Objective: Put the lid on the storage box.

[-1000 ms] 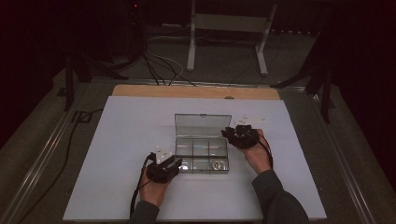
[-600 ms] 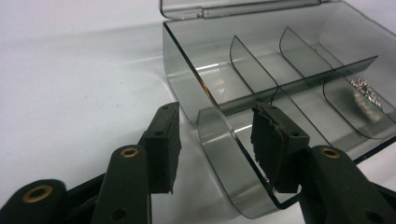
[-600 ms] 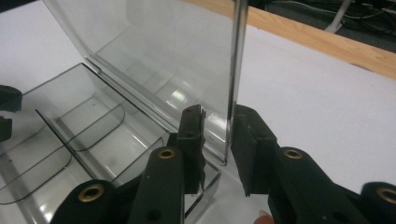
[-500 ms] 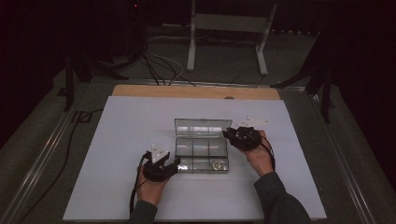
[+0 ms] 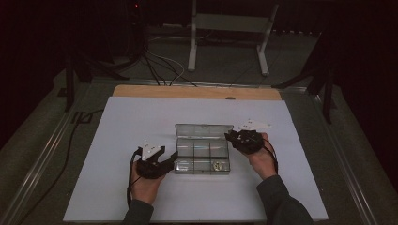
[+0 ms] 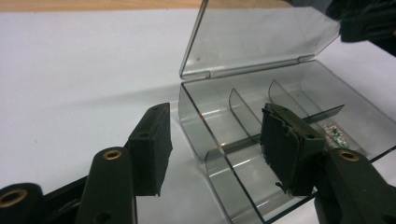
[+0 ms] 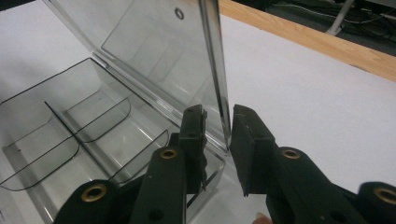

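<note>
A clear plastic compartment box (image 5: 202,158) sits mid-table with its lid (image 5: 204,130) standing upright. A few small metallic parts (image 5: 217,165) lie in its front right compartment, also seen as glinting bits (image 6: 334,133). My left gripper (image 5: 167,153) is at the box's front left corner. Its jaws have just been opening, and they stand apart astride that corner (image 6: 217,144) without pressing on the wall (image 6: 196,112). My right gripper (image 5: 231,137) is at the lid's right end. In the right gripper view its gripper (image 7: 218,140) is shut on the lid's side edge (image 7: 219,84).
The box rests on a white board (image 5: 117,187) with a wooden strip (image 5: 197,92) along its far edge. Beyond the table are cables (image 5: 159,65) and a metal stand (image 5: 225,42) on a dark floor. Metal rails (image 5: 42,154) run along both sides.
The left gripper has lifted and drawn a little left from the box, and its jaws have opened wider. The right gripper and the lid have stayed put.
</note>
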A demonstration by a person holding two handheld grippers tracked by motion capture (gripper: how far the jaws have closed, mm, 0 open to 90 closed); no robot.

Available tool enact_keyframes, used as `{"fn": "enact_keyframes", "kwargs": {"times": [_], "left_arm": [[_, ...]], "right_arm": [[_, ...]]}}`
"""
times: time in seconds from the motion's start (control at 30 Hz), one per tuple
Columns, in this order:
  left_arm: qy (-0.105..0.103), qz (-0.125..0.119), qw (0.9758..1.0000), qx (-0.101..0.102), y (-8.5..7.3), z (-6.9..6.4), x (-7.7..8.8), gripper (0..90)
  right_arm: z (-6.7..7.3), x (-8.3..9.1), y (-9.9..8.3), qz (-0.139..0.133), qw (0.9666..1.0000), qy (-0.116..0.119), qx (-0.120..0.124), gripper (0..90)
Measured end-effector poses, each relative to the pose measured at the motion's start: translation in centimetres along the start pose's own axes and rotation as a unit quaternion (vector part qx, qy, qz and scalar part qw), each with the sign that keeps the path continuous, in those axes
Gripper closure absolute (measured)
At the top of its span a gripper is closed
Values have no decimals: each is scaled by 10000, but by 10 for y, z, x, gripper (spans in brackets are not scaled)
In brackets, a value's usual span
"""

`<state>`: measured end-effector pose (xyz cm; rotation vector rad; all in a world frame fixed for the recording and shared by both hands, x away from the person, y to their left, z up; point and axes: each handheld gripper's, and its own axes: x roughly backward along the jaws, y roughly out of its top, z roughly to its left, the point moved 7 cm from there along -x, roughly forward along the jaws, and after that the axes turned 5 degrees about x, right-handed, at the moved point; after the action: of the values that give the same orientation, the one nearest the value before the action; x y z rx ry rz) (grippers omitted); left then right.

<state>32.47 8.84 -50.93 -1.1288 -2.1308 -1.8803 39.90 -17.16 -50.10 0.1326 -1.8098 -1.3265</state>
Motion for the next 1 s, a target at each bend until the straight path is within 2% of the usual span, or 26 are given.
{"fn": "enact_keyframes", "kwargs": {"times": [0.17,0.23,0.27,0.43,0.57,0.7,0.77,0.9,1.0], "left_arm": [[-39,-47,10000,-57,7,-3,6,483],[-98,-42,9999,-51,8,-5,7,537],[-225,-49,9997,-49,9,-8,8,537],[-405,-38,9991,-129,11,-16,10,697],[-262,-31,9995,-185,19,-14,10,785],[-368,-124,9991,-195,32,-20,11,900],[-454,-135,9988,-140,37,-24,10,900],[-442,-53,9989,-151,42,-29,6,900],[-451,-18,9990,-62,44,-28,3,900]], "right_arm": [[2,1,-1,10,10000,-7,14,748],[2,2,-1,10,10000,-6,9,748],[2,2,-2,15,10000,-3,20,748],[4,4,-5,21,10000,46,-25,748],[5,5,-8,2,10000,62,-54,748],[6,5,-9,14,10000,77,-37,747],[6,6,-9,16,10000,82,-52,747],[7,6,-10,16,9999,95,-52,747],[8,7,-12,26,9999,116,-28,748]]}}
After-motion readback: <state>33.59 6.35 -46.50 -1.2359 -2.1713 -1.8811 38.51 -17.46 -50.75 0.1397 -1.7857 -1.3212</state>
